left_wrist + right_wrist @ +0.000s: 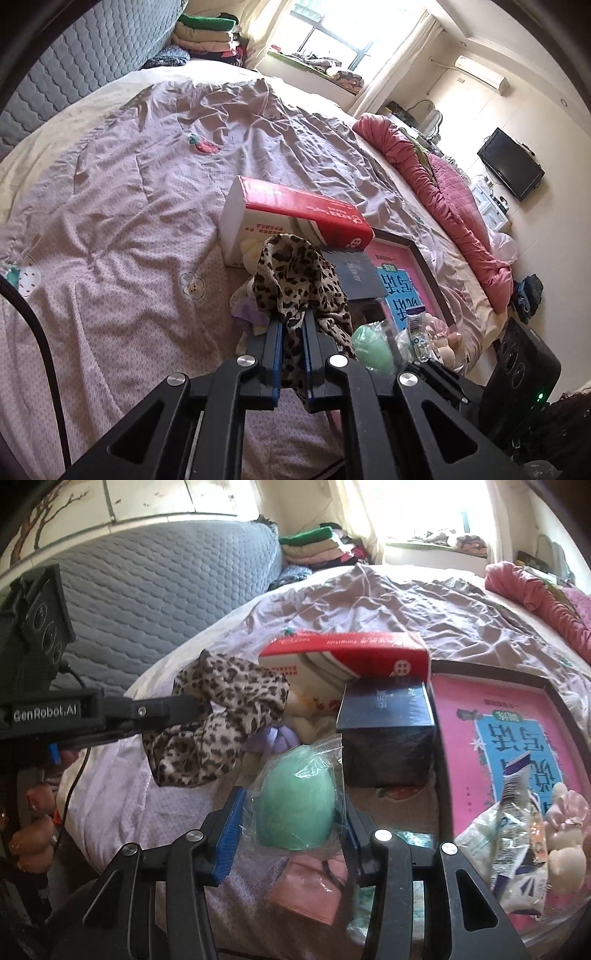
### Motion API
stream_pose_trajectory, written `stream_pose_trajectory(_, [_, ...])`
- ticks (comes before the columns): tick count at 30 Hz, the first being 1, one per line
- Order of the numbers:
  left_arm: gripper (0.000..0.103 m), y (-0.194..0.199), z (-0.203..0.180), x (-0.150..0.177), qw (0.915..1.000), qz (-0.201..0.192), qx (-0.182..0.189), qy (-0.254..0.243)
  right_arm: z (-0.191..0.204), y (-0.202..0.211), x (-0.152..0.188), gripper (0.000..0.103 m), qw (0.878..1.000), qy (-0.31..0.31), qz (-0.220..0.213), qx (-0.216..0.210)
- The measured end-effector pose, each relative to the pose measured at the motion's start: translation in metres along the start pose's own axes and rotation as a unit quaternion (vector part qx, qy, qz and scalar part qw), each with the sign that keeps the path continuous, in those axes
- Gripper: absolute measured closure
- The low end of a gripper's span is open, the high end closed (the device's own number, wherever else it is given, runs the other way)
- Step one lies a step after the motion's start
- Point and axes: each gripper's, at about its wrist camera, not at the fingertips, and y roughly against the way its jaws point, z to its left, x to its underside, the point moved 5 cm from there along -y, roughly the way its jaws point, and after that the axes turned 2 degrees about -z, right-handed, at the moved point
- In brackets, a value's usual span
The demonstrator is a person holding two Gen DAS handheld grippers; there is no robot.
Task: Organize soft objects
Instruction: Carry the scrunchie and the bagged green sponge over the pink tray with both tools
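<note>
Leopard-print scarf (295,280) is pinched tight in my left gripper (293,325), lifted above the bed (129,177) w/ the tissue box (295,214) behind. Right gripper (291,812) is spread around the bagged green sponge egg (295,797), not squeezing afaict.

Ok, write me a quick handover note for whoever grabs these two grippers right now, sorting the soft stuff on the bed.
Left gripper: shut on the leopard-print cloth, lifted off the bed.
Right gripper: jaws open around the green sponge egg in its clear wrapper, not clamped yet.
Nearby on the purple quilt: red tissue box, dark box, pink framed picture, pink folded cloth, small plush items by the picture.
Done: cloth picked up.
Left: place the cloth, probably grasp the egg, sort the remaining soft pieces. No sorted pile is visible.
</note>
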Motion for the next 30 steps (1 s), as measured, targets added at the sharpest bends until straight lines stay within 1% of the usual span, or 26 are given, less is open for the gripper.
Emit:
stream_pose_trajectory(8, [0.094, 0.011, -0.007, 0.006, 0.9998, -0.002, -0.020, -0.004, -0.008, 0.015, -0.009, 0.054, 1.000, -0.011, -0.026, 0.000])
stream_pose_trajectory(12, [0.094, 0.014, -0.015, 0.009, 0.9997, 0.002, -0.024, -0.006, -0.014, 0.025, -0.012, 0.054, 0.999, -0.020, -0.038, -0.001])
stream_pose_trajectory(18, [0.094, 0.023, -0.033, 0.011, 0.9990, -0.002, -0.038, -0.023, -0.025, 0.037, -0.015, 0.054, 0.998, -0.038, -0.053, 0.002])
stream_pose_trajectory(25, [0.094, 0.027, -0.049, 0.011, 0.9980, -0.004, -0.056, -0.030, -0.034, 0.057, -0.021, 0.054, 0.996, -0.042, -0.077, 0.005])
stream_pose_trajectory(30, [0.094, 0.028, -0.071, 0.012, 0.9972, -0.002, -0.056, -0.051, -0.040, 0.069, -0.023, 0.054, 0.995, -0.047, -0.088, 0.008])
